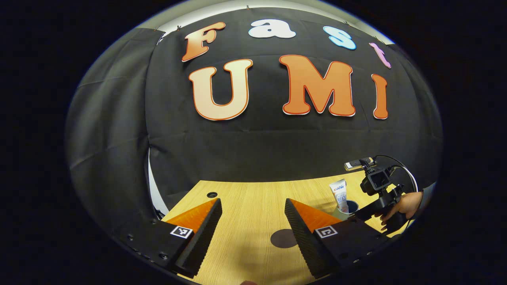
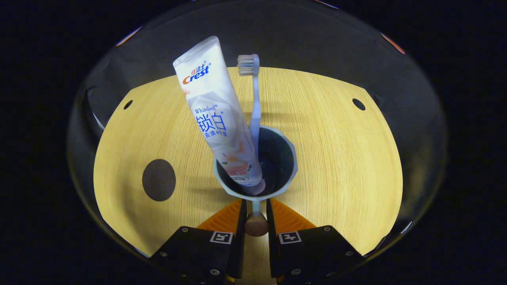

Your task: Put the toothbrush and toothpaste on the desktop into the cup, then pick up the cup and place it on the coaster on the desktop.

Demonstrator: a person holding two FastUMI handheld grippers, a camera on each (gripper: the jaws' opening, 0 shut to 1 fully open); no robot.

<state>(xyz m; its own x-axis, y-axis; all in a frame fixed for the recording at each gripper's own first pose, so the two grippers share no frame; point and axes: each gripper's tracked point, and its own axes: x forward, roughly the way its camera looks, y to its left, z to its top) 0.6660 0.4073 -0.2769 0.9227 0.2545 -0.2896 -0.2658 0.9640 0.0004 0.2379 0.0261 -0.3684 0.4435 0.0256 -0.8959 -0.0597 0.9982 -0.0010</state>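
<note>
A: What's under you, largest thing first?

B: The bench (image 2: 336,158), light wood grain, with small dark holes near its far corners. Your cup (image 2: 277,158) stands about mid-bench, a pale blue-green one with a dark inside.

A: And what's in the cup?

B: The toothpaste (image 2: 218,114) leans in it, cap end down and flat end tilted up to the left in the right gripper view. The toothbrush (image 2: 253,99) stands just beside the tube, handle down in the cup and bristles at the top.

A: Where's the coaster?

B: The coaster (image 2: 159,180) is a dark round disc lying flat on the bench, left of the cup in the right gripper view, apart from it and nearer the left edge.

A: My right hand-held gripper?

B: Your right hand-held gripper (image 2: 256,213) has its fingers drawn close on the cup's handle at the near side of the cup, pressing it from both sides.

A: And the left?

B: Your left hand-held gripper (image 1: 253,213) has its fingers spread wide with nothing between them, over bare bench. In the left gripper view the coaster (image 1: 284,238) lies just beyond them, and the cup (image 1: 350,208) sits off to the right with your hand (image 1: 404,206) behind it.
</note>
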